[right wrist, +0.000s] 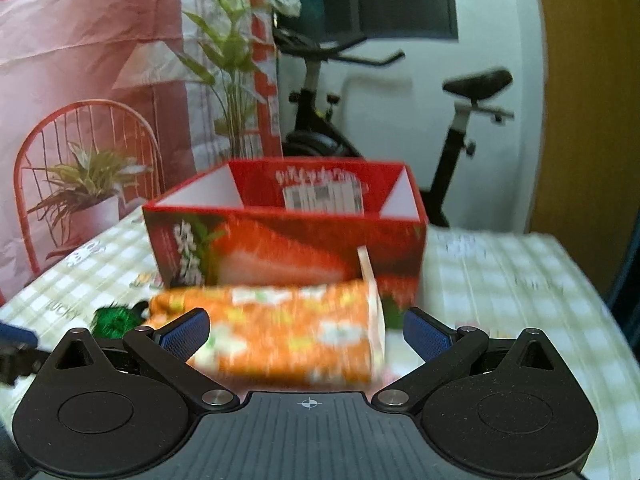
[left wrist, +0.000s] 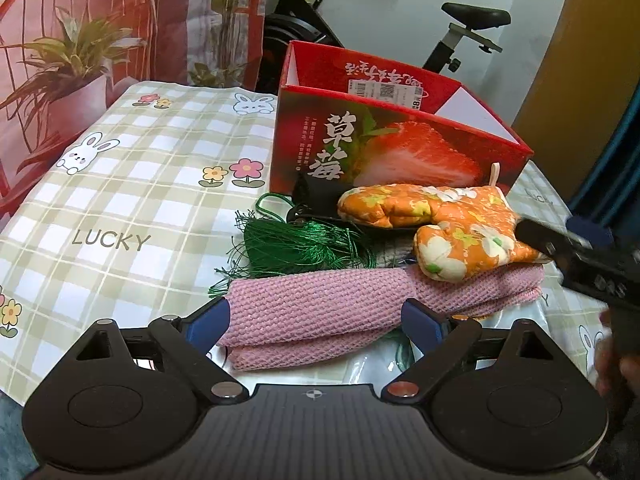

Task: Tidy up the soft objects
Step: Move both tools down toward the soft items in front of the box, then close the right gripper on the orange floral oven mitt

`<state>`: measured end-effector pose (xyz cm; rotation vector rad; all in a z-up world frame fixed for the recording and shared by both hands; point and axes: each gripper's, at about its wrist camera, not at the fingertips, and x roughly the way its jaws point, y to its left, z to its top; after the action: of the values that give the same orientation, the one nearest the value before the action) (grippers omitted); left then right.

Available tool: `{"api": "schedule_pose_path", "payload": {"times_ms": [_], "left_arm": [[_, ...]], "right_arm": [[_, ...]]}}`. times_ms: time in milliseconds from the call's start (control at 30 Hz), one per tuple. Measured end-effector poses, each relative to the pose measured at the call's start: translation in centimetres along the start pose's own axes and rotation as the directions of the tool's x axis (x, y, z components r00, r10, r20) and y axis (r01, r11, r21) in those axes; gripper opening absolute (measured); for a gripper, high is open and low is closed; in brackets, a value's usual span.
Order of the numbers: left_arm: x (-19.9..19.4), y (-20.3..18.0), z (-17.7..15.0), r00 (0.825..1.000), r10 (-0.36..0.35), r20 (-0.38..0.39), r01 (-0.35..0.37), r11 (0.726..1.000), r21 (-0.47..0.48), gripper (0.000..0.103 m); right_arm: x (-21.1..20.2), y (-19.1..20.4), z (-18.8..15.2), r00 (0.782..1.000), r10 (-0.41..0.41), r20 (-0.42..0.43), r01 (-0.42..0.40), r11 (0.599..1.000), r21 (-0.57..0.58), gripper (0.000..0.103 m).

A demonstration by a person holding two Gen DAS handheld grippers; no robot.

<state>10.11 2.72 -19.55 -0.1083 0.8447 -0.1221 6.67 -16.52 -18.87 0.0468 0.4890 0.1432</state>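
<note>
A folded pink knit cloth lies on the checked tablecloth between the open fingers of my left gripper. An orange floral oven mitt rests on the cloth's far end, beside a green tassel. A red strawberry box, open at the top, stands behind them. My right gripper is open with the mitt between its fingers; the view is blurred. The box stands behind the mitt. The right gripper also shows at the right edge of the left wrist view.
The table carries a checked cloth with rabbits and flowers. An exercise bike stands behind the table. A printed backdrop with a red chair and plants hangs at the left. A dark item lies under the mitt.
</note>
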Motion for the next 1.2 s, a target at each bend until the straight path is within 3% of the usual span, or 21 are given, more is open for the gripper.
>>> {"api": "schedule_pose_path", "payload": {"times_ms": [167,233,367,433,700,933,1100,1200], "left_arm": [[0.4,0.3,0.0,1.0,0.003,-0.006,-0.003,1.0,-0.008,0.091],[0.6,0.5,0.1,1.0,-0.026,-0.014,0.026,0.999,-0.019,0.082],[1.5,0.5,0.6,0.997,-0.073,-0.039,0.071,0.997,-0.042,0.076],[1.8,0.5,1.3,0.995,-0.092,-0.041,0.089,0.995,-0.055,0.067],[4.6,0.1,6.0,0.992,-0.122,-0.008,0.121,0.988,-0.093,0.066],[9.3,0.3,8.3,0.959,-0.275,-0.062,0.249,0.93,-0.271,0.066],[11.1,-0.6,8.2,0.94,-0.327,-0.094,0.294,0.92,-0.258,0.066],[11.4,-0.6,7.8,0.937,-0.334,-0.1,0.304,0.924,-0.234,0.064]], "right_arm": [[2.3,0.9,-1.3,0.999,-0.028,-0.02,0.027,0.998,-0.062,0.1],[2.5,1.1,-2.5,0.999,-0.022,-0.036,0.018,0.996,-0.084,0.099],[2.3,0.9,-3.9,0.999,-0.005,-0.045,0.002,0.997,-0.072,0.098],[2.4,0.7,-4.1,0.999,0.006,-0.048,-0.009,0.998,-0.062,0.098],[2.7,0.1,-4.8,0.999,0.031,-0.044,-0.033,0.999,-0.042,0.098],[2.7,-0.2,-5.0,0.998,0.049,-0.043,-0.05,0.998,-0.03,0.098],[2.8,-0.4,-4.9,0.997,0.061,-0.043,-0.062,0.998,-0.026,0.098],[2.7,-0.4,-4.8,0.996,0.076,-0.04,-0.077,0.997,-0.031,0.094]]}}
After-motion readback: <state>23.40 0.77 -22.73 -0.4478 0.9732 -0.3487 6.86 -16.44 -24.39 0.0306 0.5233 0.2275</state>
